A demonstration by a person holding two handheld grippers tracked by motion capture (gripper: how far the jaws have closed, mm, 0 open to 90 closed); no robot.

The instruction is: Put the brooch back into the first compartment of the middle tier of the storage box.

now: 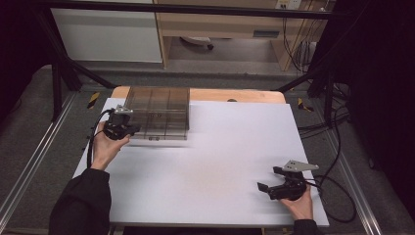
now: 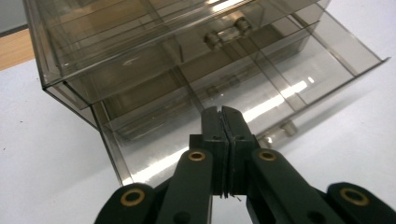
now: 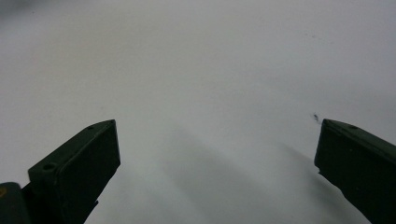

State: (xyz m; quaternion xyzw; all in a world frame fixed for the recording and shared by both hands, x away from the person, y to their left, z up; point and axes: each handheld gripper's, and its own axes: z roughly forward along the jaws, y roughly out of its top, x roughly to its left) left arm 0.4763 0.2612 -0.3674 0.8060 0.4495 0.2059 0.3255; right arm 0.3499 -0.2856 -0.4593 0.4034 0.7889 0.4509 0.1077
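Observation:
A smoky see-through drawer box (image 1: 157, 111) stands at the far left of the white table top (image 1: 220, 161). In the left gripper view the box (image 2: 116, 51) has its bottom drawer (image 2: 299, 74) pulled out, with small knobs on the drawer fronts. My left gripper (image 1: 134, 129) sits at the box's front left corner. Its jaws (image 2: 222, 114) are pressed together over the open drawer, and I see nothing between them. Near the front right of the table my right gripper (image 1: 270, 178) rests open. In its own view the right gripper (image 3: 217, 144) has bare white surface between its jaws.
The wooden table edge (image 1: 235, 94) shows behind the white top. A black frame (image 1: 63, 58) surrounds the table, and cables (image 1: 337, 196) trail from the right gripper. Cupboards stand on the floor beyond.

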